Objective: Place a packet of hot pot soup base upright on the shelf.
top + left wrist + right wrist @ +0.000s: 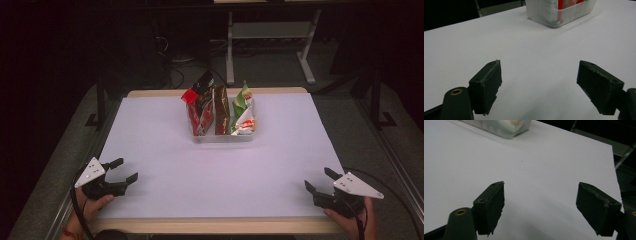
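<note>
A clear plastic bin (222, 136) stands on the far middle of the white table top (215, 165). Upright in it are a red snack packet (197, 107), a dark brown packet (221, 112) and a green and white packet (243, 112). My left gripper (123, 170) rests at the near left corner, held by a hand, jaws wide apart with nothing between them. My right gripper (319, 180) sits at the near right corner, likewise open and empty. In the left gripper view the bin (560, 13) lies ahead of the left gripper (539, 75). In the right gripper view the bin (499, 127) is at top left, ahead of the right gripper (540, 197).
The wooden table edge (215, 226) runs along the near side. Beyond the table are dark floor, cables and grey desk legs (230, 50). The white surface spreads between both grippers and the bin.
</note>
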Available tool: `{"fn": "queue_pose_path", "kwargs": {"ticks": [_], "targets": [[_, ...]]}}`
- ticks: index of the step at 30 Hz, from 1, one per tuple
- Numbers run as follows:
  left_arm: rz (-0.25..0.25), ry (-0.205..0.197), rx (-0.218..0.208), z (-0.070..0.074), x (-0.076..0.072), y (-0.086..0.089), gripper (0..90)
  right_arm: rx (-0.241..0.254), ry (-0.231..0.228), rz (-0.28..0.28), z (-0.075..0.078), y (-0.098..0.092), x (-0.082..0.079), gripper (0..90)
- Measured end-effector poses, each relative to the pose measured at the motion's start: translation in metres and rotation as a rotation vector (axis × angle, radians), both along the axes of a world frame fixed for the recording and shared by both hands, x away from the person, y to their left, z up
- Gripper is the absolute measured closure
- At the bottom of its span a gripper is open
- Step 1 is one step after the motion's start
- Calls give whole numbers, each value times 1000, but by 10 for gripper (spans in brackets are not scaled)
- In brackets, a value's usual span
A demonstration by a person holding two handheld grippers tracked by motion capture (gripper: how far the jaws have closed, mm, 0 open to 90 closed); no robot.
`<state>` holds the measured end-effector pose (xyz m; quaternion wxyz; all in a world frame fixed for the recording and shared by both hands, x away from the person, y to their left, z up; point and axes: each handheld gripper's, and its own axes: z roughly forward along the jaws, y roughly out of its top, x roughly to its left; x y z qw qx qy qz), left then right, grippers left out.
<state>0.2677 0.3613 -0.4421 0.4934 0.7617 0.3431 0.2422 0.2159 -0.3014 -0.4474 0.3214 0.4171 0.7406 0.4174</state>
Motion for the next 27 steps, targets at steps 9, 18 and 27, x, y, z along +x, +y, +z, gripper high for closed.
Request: {"fn": "queue_pose_path", "kwargs": {"ticks": [9, 18, 27], "targets": [[-4, 5, 5, 0, 1, -2, 194, -6, 11, 4, -1, 1, 1, 221], [-13, 7, 9, 1, 2, -3, 194, -15, 11, 12, 0, 4, 0, 220], [-8, 8, 14, 2, 4, -3, 194, -13, 12, 27, 0, 4, 1, 212]]}}
